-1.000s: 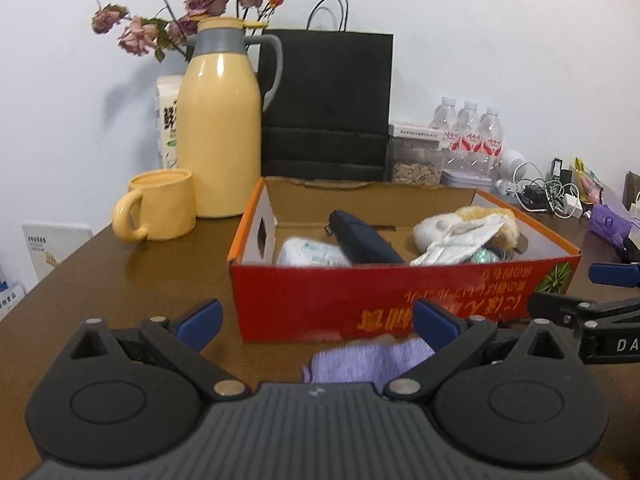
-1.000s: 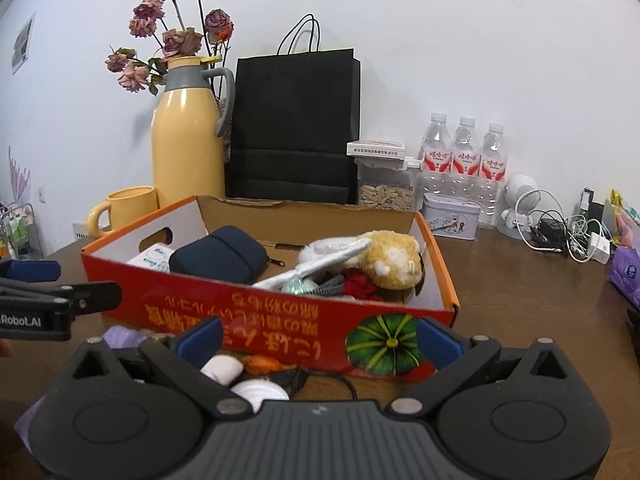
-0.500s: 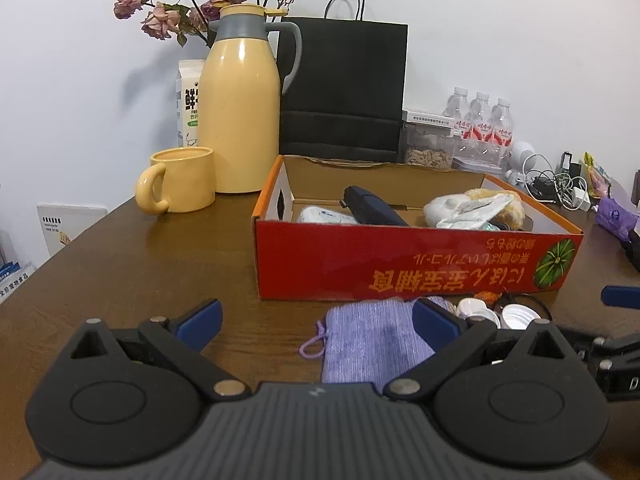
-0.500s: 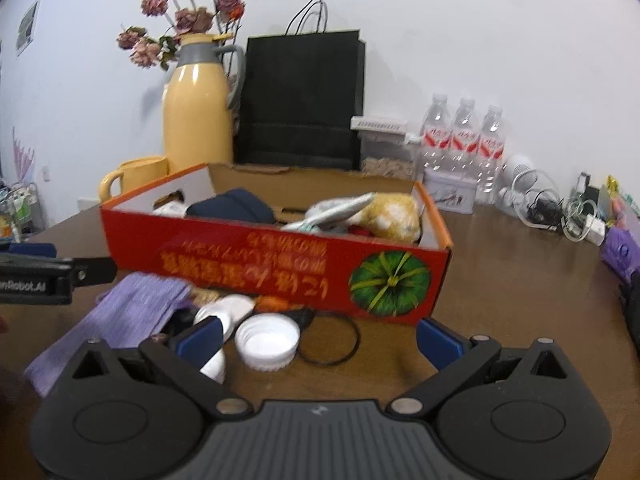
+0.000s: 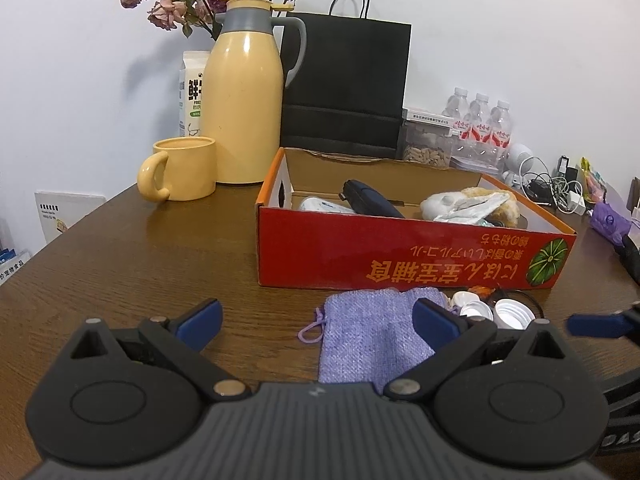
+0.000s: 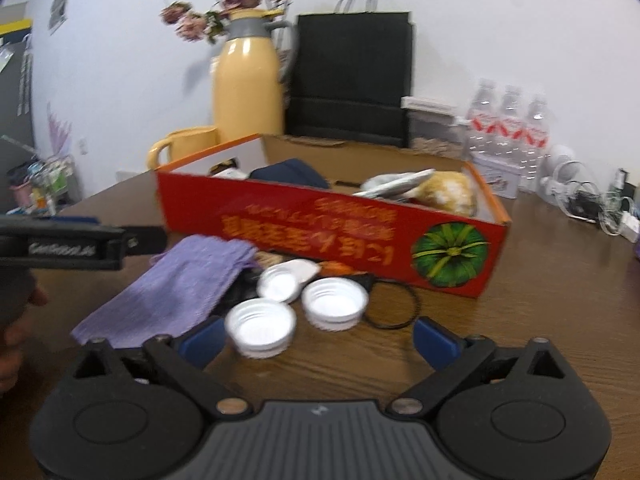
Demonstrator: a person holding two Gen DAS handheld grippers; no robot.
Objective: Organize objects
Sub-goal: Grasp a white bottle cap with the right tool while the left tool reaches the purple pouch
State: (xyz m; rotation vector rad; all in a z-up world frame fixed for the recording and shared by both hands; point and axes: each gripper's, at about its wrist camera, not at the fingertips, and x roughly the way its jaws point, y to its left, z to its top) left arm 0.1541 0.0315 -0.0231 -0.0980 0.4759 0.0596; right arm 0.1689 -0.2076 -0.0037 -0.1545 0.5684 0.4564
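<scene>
A red cardboard box (image 5: 400,260) (image 6: 280,224) stands on the brown table and holds a dark pouch (image 5: 372,200), a plush toy (image 6: 448,192) and wrappers. In front of it lie a purple cloth bag (image 5: 372,332) (image 6: 180,284), three white bottle caps (image 6: 260,328) (image 5: 512,314) and a black ring (image 6: 396,308). My left gripper (image 5: 316,320) is open and empty, just before the bag. My right gripper (image 6: 316,340) is open and empty, close to the caps.
A yellow thermos (image 5: 244,96) with dried roses, a yellow mug (image 5: 180,168), a milk carton (image 5: 192,88) and a black paper bag (image 5: 344,88) stand behind the box. Water bottles (image 5: 480,124), a clear container and cables (image 5: 556,188) are at the back right.
Both grippers have pulled back from the box and tilted down. The purple bag, caps and ring have come into fuller view in front of them.
</scene>
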